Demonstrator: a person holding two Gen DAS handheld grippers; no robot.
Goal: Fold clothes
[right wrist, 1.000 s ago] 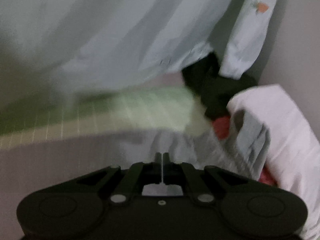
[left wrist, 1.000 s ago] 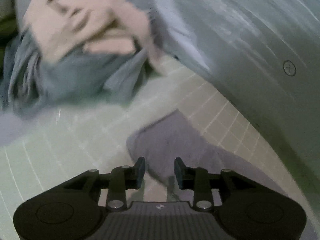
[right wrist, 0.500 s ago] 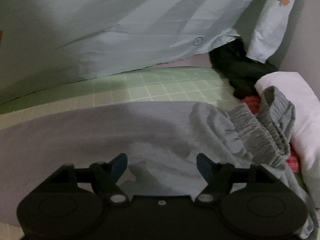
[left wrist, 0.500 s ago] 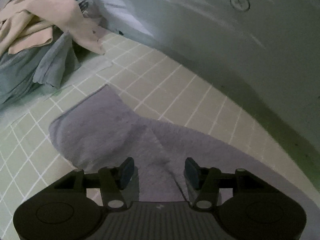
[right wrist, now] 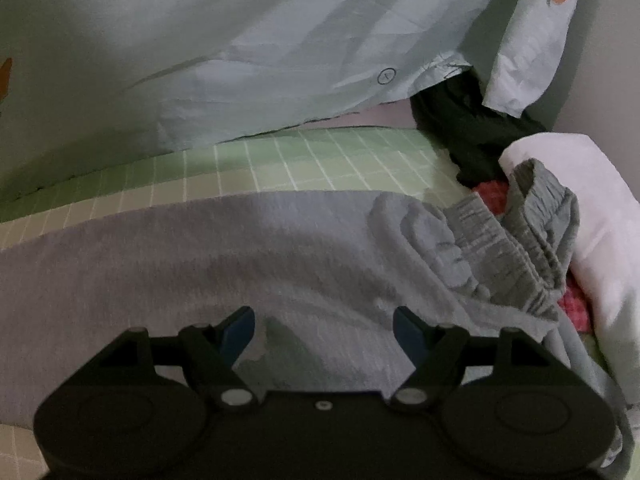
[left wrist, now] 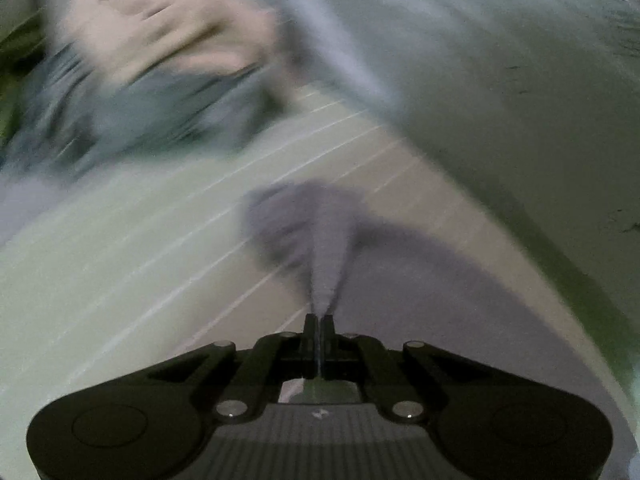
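Both grippers work grey trousers [right wrist: 248,264]: left [left wrist: 319,326] pinching, right [right wrist: 324,328] spread.

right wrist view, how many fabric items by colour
Grey: 1, the sweatpants spread under the open right gripper
Pale blue: 1, the bedding with a carrot print
Black: 1, a bunched garment
White: 1, a folded cloth
Red: 1, a fabric partly hidden below the white one
Green: 1, the checked sheet under everything
Total: 6

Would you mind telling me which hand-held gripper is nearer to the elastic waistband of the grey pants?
The right hand-held gripper: open, it hovers over the grey pants, the waistband just ahead to its right. The left hand-held gripper pinches the pants elsewhere, no waistband in view.
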